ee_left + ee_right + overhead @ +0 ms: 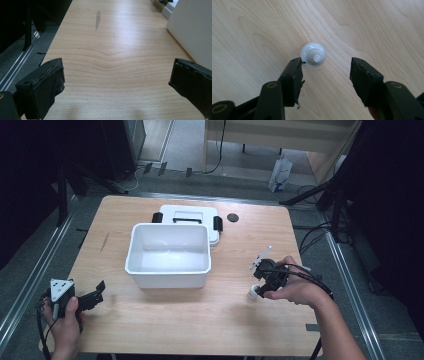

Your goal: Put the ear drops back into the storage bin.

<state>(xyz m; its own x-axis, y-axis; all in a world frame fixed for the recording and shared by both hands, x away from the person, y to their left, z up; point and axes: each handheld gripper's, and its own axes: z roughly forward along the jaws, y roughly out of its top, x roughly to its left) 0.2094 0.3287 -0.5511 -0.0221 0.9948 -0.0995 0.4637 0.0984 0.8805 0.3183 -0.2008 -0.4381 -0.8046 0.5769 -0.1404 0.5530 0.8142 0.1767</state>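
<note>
Light wooden tabletop [165, 330], seen from above. White open-topped bin [169, 255] stands near the middle, nothing visible inside. Behind it and touching its far right corner lies a white lid [192, 215] with black latches at both ends and a dark handle slot. Small dark round disc [232, 217] lies on the wood just right of the lid, apart from it.

Left gripper [97, 292] sits at the near left corner of the tabletop, held in the left hand [67, 322], grey three-cornered plate on top. In the left gripper view [116, 77] its jaws stand wide apart with bare wood between them; nothing held. The bin's white wall shows at the upper right of that view, and a grey smear [97, 20] marks the wood further ahead.

Right gripper [256, 290] is at the right side of the tabletop, tipped steeply down, gripped by the right hand [295, 290]; its cable runs back along the forearm. A small white bottle [253, 292] stands on the wood right at its jaws. The right gripper view [325, 72] looks down onto the bottle's [313, 54] round cap with a raised nozzle. Jaws open moderately wide, not closed on it: the left jaw tip is at the bottle's edge, touching or very nearly, cannot tell which; the right jaw is clearly apart from it
</note>
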